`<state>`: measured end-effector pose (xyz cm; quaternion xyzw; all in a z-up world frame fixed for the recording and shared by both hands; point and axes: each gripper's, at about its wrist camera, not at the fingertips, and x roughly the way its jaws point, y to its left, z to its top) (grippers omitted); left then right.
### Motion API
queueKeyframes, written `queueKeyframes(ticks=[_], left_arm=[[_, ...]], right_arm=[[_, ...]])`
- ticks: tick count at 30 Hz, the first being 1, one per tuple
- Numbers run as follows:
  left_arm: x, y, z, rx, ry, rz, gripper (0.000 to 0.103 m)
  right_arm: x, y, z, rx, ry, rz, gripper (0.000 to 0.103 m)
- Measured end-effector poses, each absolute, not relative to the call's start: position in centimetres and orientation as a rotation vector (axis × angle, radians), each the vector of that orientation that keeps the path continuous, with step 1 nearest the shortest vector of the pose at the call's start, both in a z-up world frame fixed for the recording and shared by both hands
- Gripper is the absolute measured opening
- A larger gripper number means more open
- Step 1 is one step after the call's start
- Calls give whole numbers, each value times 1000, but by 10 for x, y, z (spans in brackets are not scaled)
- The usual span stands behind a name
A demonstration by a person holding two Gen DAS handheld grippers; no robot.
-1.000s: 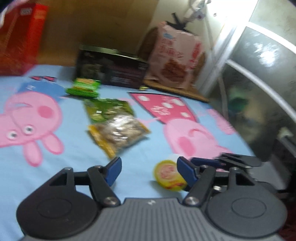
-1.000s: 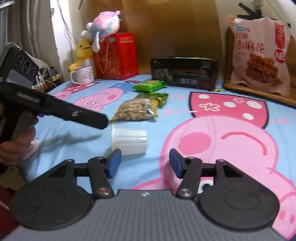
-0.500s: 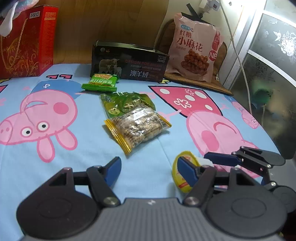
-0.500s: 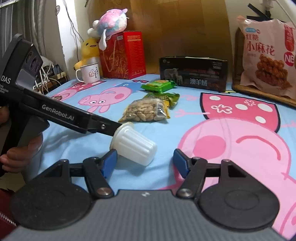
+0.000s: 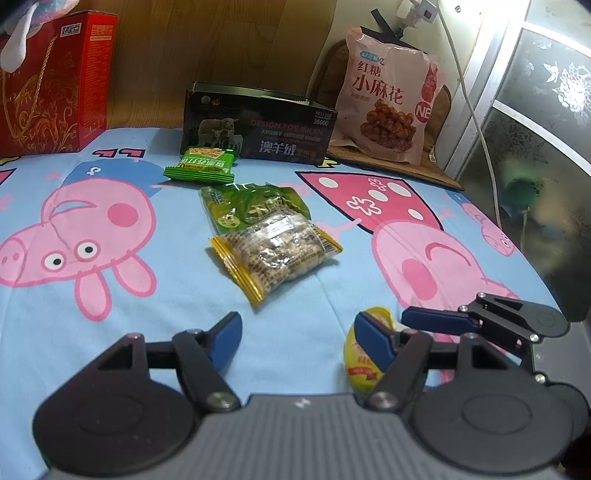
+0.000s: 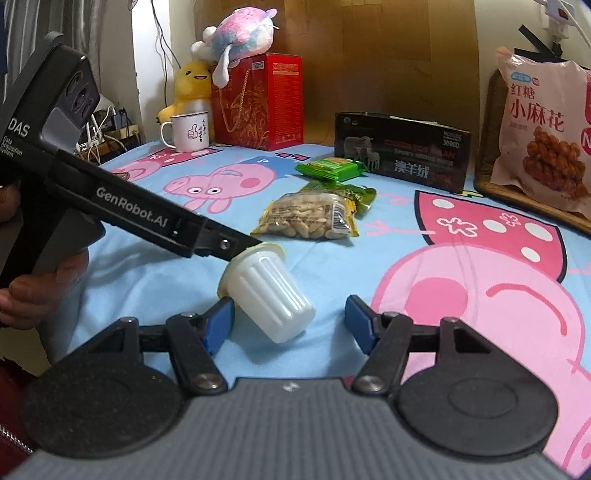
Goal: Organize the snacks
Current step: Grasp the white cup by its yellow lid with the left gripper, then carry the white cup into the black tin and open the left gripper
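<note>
The small jelly cup [image 6: 267,297] lay tipped on the bedsheet [image 6: 369,258], between the half-open jaws of the right gripper [image 6: 290,319], which did not press it. The left gripper [image 5: 295,332], also half open, held nothing; its right finger touched the cup's yellow lid. The cup looked light, stiff and slippery, so its ribbed wall was probably the best place to grip.

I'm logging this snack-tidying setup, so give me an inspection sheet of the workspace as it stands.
Surface: blue cartoon-pig sheet.
Job's things: white jelly cup tipped on its side; peanut packet overlapping green snack bag; green wafer pack by the black box; pink snack bag propped at the back.
Clutter: red gift box, plush toys, mug.
Grippers: left gripper open, one finger touching the cup's lid end; right gripper open around the cup.
Cables: white cord down the wall.
Surroundings: glass door, wooden headboard.
</note>
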<state>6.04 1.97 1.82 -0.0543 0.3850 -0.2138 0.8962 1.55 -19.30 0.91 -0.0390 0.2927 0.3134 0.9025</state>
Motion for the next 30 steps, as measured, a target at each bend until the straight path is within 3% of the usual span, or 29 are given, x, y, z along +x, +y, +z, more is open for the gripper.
queueKeyframes(ticks=[23, 26, 28, 29, 30], left_arm=[[44, 21, 28, -219, 748, -652, 76], [43, 7, 24, -173, 775, -687, 70], [46, 0, 16, -178, 832, -720, 54], [46, -2, 13, -173, 837, -705, 52], [48, -3, 13, -170, 835, -698, 50]], right_arm=[[3, -193, 9, -112, 598, 645, 67], [3, -196, 9, -103, 601, 641, 62], [3, -199, 9, -102, 601, 639, 52], [3, -200, 10, -105, 600, 644, 48], [4, -200, 10, -103, 602, 656, 36]])
